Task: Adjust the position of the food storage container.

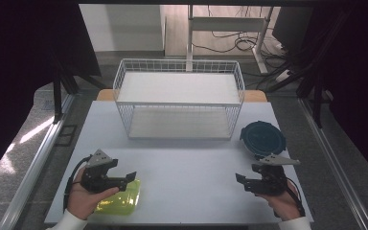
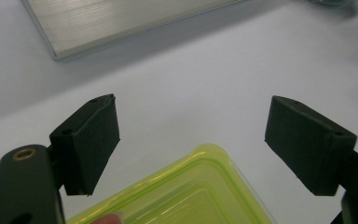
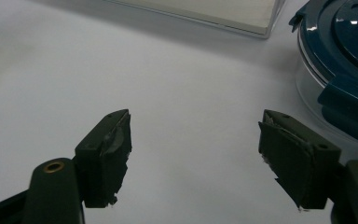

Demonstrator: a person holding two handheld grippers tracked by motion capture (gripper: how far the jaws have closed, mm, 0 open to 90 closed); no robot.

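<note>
A yellow-green lidded container (image 1: pixel 120 199) lies at the table's front left; its lid (image 2: pixel 186 193) fills the bottom of the left gripper view. My left gripper (image 1: pixel 130 178) hovers just over it, open, with nothing between its jaws (image 2: pixel 191 144). A round container with a dark blue lid (image 1: pixel 262 139) stands at the right, and it appears at the upper right of the right gripper view (image 3: pixel 345 60). My right gripper (image 1: pixel 242 181) is open over bare table in front of that container (image 3: pixel 193 154).
A white wire basket shelf with two levels (image 1: pixel 178 98) stands at the back middle of the white table (image 1: pixel 187 167). Its lower board (image 2: pixel 121 23) shows ahead of the left gripper. Table legs and cables lie on the floor beyond.
</note>
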